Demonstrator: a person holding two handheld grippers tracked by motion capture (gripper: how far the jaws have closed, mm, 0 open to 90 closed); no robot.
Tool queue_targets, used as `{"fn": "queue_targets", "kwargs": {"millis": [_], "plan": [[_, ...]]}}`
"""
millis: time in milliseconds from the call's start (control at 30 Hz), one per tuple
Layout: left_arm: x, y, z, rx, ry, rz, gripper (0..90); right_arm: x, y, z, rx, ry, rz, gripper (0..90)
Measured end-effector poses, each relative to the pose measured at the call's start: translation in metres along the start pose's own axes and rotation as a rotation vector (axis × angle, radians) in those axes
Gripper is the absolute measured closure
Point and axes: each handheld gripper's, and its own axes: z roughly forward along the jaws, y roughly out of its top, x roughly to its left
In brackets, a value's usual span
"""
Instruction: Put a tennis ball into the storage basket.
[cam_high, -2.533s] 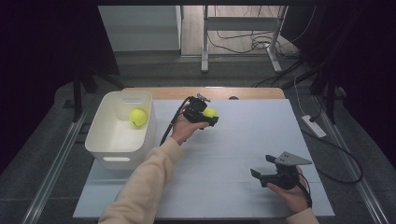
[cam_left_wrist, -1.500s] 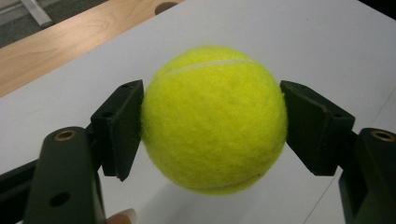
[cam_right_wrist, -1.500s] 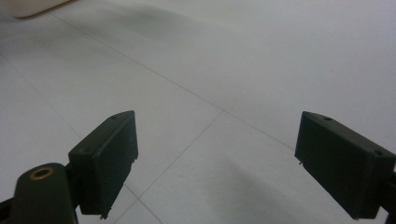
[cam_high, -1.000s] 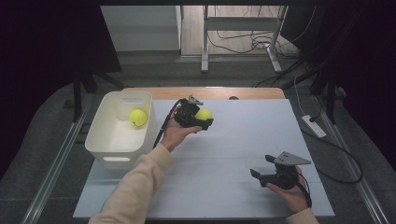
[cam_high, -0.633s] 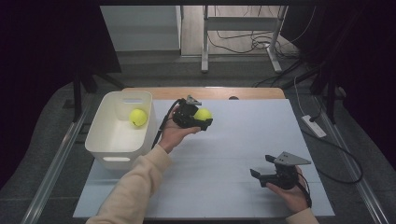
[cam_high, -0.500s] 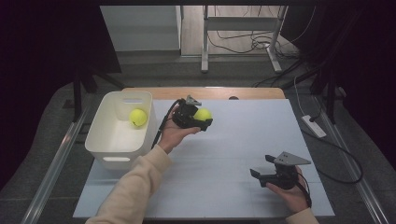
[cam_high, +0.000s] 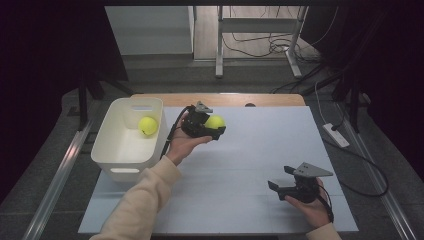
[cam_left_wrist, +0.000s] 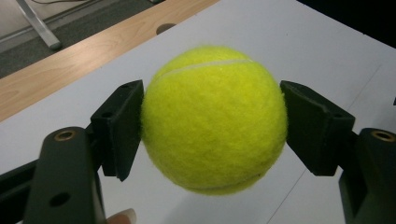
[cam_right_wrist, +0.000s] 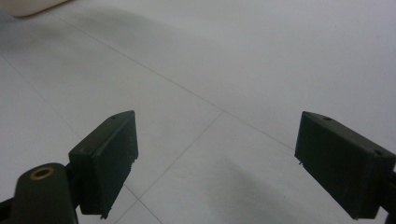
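Note:
My left gripper (cam_high: 215, 128) is shut on a yellow tennis ball (cam_high: 215, 121) and holds it above the white table top, just right of the white bin (cam_high: 114, 156). In the left gripper view both black pads press the sides of the tennis ball (cam_left_wrist: 214, 119), midway in the left gripper (cam_left_wrist: 212, 126). A second tennis ball (cam_high: 147, 125) lies inside the bin near its far right corner. My right gripper (cam_high: 280, 179) rests low over the table at the front right, open, and in the right gripper view nothing sits between the jaws of the right gripper (cam_right_wrist: 215, 168).
The white table top (cam_high: 260, 150) spreads between the two grippers. A strip of bare wood (cam_high: 240, 99) runs along the far edge. A white power strip (cam_high: 336, 135) and cables lie on the floor to the right.
The left hand has drifted slightly left toward the bin with the ball still in its grip. The right hand has stayed put.

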Motion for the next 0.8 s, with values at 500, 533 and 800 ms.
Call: {"fn": "queue_targets", "kwargs": {"millis": [500,533,800], "plan": [[0.0,-0.002,-0.014,-0.025,0.008,0.002,26.9,0.0,0.0,0.0,0.003,-0.003,-0.002,13.0],[0.001,-0.002,-0.015,-0.025,0.009,0.003,26.9,0.0,0.0,0.001,0.004,-0.003,-0.001,13.0],[0.002,-0.002,-0.023,-0.041,0.018,-0.001,26.9,0.0,0.0,0.001,0.002,0.0,0.001,13.1]]}}
